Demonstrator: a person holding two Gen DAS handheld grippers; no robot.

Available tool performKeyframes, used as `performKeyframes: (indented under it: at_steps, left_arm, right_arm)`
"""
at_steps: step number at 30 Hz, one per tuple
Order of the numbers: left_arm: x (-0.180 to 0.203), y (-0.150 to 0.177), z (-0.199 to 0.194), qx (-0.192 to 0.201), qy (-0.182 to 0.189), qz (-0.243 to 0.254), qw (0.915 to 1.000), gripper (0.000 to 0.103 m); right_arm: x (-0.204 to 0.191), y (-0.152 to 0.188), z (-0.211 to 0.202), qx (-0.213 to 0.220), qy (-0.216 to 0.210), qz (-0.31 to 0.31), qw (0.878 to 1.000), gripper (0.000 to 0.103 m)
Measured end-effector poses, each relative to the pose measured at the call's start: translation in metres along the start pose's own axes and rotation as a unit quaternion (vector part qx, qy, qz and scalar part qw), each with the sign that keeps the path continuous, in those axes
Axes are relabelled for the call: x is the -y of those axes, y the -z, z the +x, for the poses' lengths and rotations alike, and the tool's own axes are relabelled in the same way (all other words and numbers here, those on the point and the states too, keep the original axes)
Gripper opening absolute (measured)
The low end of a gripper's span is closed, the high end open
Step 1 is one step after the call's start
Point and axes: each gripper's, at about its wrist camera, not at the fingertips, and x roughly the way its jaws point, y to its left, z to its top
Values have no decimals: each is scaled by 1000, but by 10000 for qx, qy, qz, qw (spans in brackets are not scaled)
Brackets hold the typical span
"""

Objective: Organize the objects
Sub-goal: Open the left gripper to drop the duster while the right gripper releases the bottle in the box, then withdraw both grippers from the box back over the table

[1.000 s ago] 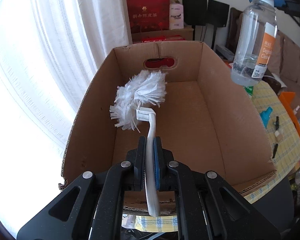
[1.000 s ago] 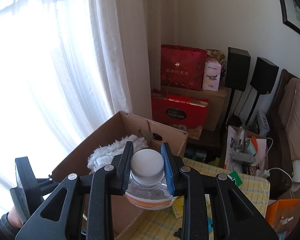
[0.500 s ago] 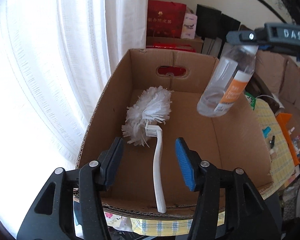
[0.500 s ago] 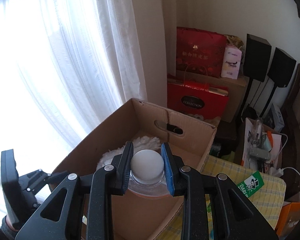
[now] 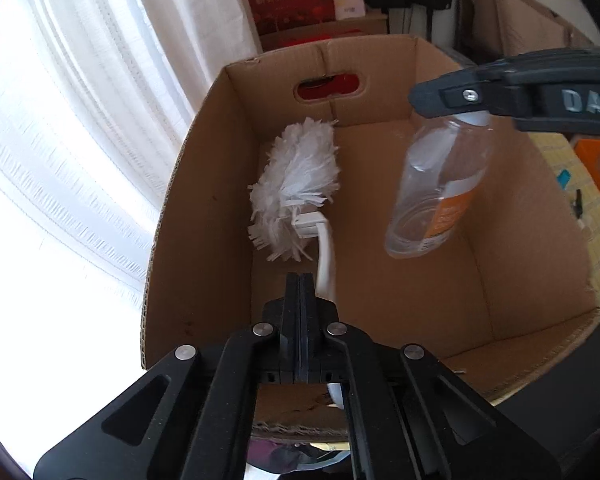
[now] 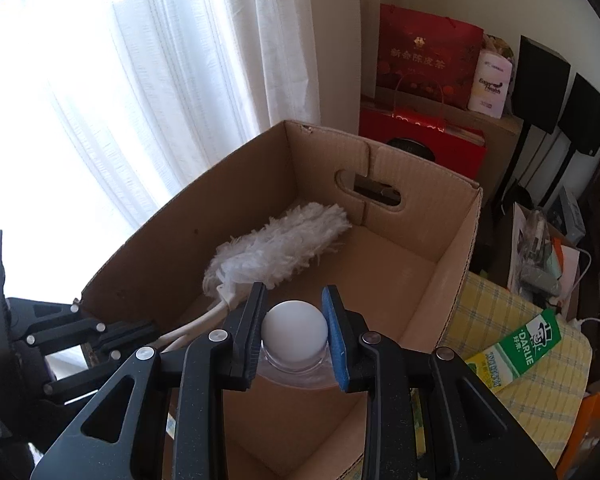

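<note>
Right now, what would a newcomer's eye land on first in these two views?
The clear bottle, white-capped and orange-labelled, hangs over the open cardboard box, gripped at its cap by the right gripper. Below, a fluffy white duster lies along the box's window-side wall. The left gripper is shut, empty, beside the duster's handle.

My left fingers (image 5: 300,300) hide the lower handle of the white fluffy duster (image 5: 296,184). The clear plastic bottle's (image 5: 440,184) orange label is blurred, and my right fingers (image 6: 336,336) cover its shoulder.
</note>
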Motion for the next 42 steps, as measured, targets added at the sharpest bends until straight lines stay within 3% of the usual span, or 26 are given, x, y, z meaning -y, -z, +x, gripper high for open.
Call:
performKeyframes:
  at_steps: [3,5,8,9,16,20,24,25,28,30,33,34,39,42]
  left_arm:
    - [-12,-2,13,-172,-541,-248,9981,3]
    - [-15,1,11,-94,-546,-392,9977,4]
    - [-12,7,1,56,-234,-527,9983,33]
    - [-9,8,-2,113,-188,-528,9984,42]
    - [-3,11,-9,126,-124,-479,9987,46]
    - [-3,7,0,64,-114,-421,9990,46]
    - [-4,2,22,-182,-273,-273,9991,26]
    - [-7,0,25,-230,-335,-307,9987,26]
    - [-14,-3,26,-201,-954,-420,9943,26]
    - [-20,-3,20,-95,-803,-646,9946,35]
    - [-24,0,4,238,-184,-1062,9939,71]
    - [-22,1,-2,368,-91,-1109,9931,78]
    - [-8,-2,-26,725,224,-1162,9903,87]
    - [4,-7,-37,879,383,-1121,9891,88]
  right_arm:
    - [-3,4,3,-85,12,-76,9999,28]
    - [-5,6,6,-157,22,-112,9998,28]
    - [-6,8,15,-290,49,-164,9994,24]
    - [-7,8,17,-315,-20,-174,9994,7]
    - [-8,4,10,-258,115,-155,9995,11]
    - [4,2,-11,26,1,67,10000,27]
    - [12,5,-36,258,-34,158,9995,29]
    - [14,7,-42,306,-20,166,9994,30]
    - [18,16,-60,450,66,139,9989,35]
    - [24,25,-74,560,175,132,9982,42]
    - [34,37,-91,651,317,150,9973,55]
    - [39,42,-97,677,393,170,9968,57]
    - [65,63,-121,741,588,431,9946,75]
    - [77,77,-131,733,709,527,9934,77]
